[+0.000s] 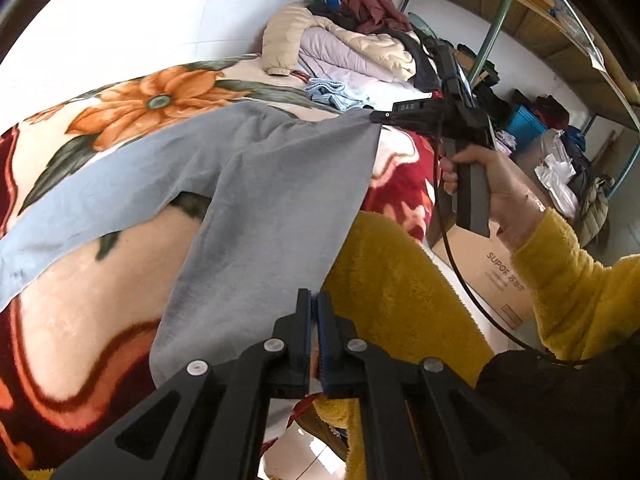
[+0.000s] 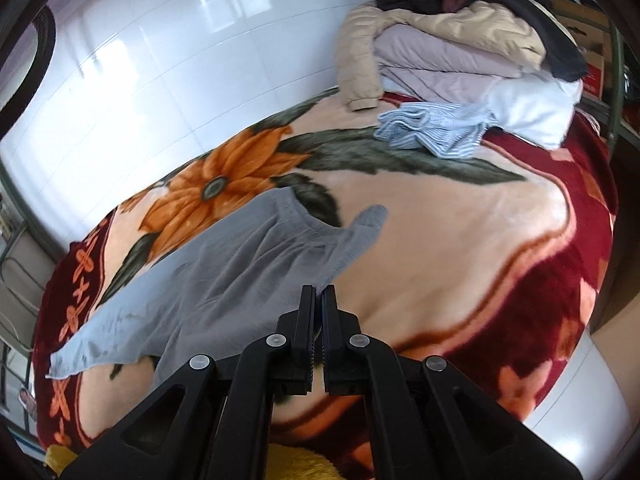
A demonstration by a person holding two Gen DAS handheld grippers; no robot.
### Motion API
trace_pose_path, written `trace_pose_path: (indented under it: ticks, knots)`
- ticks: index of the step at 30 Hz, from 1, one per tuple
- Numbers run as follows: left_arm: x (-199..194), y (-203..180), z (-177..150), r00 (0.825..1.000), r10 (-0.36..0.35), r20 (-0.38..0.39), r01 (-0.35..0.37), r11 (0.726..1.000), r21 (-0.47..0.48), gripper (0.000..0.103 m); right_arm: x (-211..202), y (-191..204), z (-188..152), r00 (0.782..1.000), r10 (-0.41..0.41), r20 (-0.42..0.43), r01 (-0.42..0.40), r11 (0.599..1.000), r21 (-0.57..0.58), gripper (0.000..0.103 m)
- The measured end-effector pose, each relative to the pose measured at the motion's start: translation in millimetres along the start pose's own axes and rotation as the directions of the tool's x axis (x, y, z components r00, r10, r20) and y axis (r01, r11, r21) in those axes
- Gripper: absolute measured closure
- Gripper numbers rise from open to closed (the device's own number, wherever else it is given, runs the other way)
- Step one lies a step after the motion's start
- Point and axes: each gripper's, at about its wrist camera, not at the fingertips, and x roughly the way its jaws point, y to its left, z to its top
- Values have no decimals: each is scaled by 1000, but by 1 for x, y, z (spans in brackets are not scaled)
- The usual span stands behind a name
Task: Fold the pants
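Note:
The grey pants (image 1: pixel 256 200) are held up over the floral blanket (image 1: pixel 120 272) on the bed. My left gripper (image 1: pixel 315 300) is shut on the near edge of the pants. My right gripper (image 1: pixel 376 116) shows in the left wrist view, shut on the pants' far corner, pulling the cloth taut between us. In the right wrist view my right gripper (image 2: pixel 319 294) is shut on the pants (image 2: pixel 224 276), near the elastic waistband. One pant leg trails left across the blanket (image 2: pixel 460 240).
A pile of jackets and bedding (image 1: pixel 348 44) sits at the bed's far end, with a striped blue garment (image 2: pixel 432 132) and a white pillow (image 2: pixel 532 108) nearby. A cardboard box (image 1: pixel 496 280) and clutter stand on the floor at right. A white tiled wall (image 2: pixel 160 60) runs behind the bed.

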Motion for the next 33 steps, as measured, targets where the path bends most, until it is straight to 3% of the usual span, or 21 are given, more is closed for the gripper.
trace_pose_path:
  ticks: [7, 13, 18, 27, 31, 33]
  knots:
    - [0, 15, 3, 998, 57, 8, -56, 997, -54, 101, 6, -3, -1, 1000, -5, -15, 5, 1000, -1, 100]
    - [28, 17, 10, 999, 9, -42, -11, 998, -64, 98, 3, 10, 14, 1000, 29, 1, -29, 1000, 0, 100]
    - [50, 9, 16, 996, -60, -73, 55, 996, -66, 64, -1, 32, 29, 999, 39, 28, -37, 997, -63, 100]
    - [84, -12, 7, 972, -144, -185, 139, 990, -40, 54, 1, 46, 31, 999, 37, 34, -34, 995, -94, 100]
    - [96, -26, 2, 962, -150, -229, 153, 988, -4, 50, 3, 43, 31, 999, 33, 31, -30, 996, -83, 100]
    - [103, -31, 2, 963, -121, -242, 129, 991, 19, 49, 2, 41, 31, 999, 34, 31, -32, 996, -81, 100]
